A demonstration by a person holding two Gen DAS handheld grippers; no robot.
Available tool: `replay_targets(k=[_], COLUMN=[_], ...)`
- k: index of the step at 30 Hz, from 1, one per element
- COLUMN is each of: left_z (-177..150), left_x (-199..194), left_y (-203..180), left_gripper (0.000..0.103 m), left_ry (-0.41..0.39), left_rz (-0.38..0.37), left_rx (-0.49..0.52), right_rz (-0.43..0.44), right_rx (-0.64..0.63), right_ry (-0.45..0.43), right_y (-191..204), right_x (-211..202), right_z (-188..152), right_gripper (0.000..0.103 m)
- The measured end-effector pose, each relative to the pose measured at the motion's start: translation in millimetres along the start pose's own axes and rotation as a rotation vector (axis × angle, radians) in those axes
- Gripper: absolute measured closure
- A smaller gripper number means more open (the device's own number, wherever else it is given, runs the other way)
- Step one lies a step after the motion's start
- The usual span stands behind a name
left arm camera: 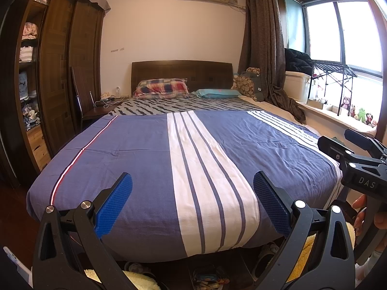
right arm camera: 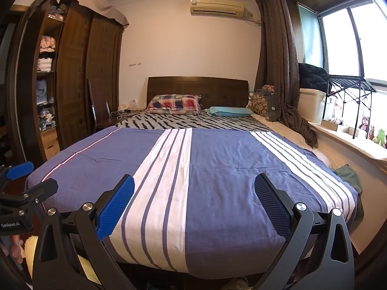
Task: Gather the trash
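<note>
Both grippers hover above the foot of a bed (left arm camera: 145,149) covered by a blue quilt with white stripes. My left gripper (left arm camera: 192,200) is open and empty. My right gripper (right arm camera: 194,203) is open and empty. It also shows at the right edge of the left wrist view (left arm camera: 348,149). The left gripper shows at the left edge of the right wrist view (right arm camera: 31,176). No clear piece of trash shows on the quilt. Small items lie on the floor under the bed's foot (left arm camera: 208,280), too dim to name.
A dark wardrobe (left arm camera: 60,72) with open shelves stands left. A chair and nightstand (left arm camera: 96,106) sit beside the headboard. Pillows (left arm camera: 162,88) lie at the bed's head. A windowsill (left arm camera: 338,118) with toys, a white box and a black rack runs along the right. A green cloth (right arm camera: 348,174) lies at the bed's right edge.
</note>
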State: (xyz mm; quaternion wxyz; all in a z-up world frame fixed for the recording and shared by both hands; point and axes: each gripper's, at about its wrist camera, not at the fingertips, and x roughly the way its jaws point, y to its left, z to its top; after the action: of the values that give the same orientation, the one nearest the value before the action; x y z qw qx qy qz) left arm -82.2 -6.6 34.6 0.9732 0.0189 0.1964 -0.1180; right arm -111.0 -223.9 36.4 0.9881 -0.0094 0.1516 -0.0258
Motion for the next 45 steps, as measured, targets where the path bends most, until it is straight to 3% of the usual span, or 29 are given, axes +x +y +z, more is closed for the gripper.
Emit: replay_targets(k=[30, 45], left_z=[-1.2, 2.1], left_x=[1.1, -3.1], left_y=[1.2, -3.2], left_gripper=[0.008, 0.008], left_ry=[-0.001, -0.016], left_rz=[0.002, 0.051], left_rx=[-0.003, -0.015], right_rz=[0.000, -0.003], right_rx=[0.007, 0.012], right_ry=[0.002, 0.007], right_y=[-1.7, -0.6], right_x=[-0.7, 0.9], right_z=[-2.1, -4.5], right_gripper=[0.003, 0.003])
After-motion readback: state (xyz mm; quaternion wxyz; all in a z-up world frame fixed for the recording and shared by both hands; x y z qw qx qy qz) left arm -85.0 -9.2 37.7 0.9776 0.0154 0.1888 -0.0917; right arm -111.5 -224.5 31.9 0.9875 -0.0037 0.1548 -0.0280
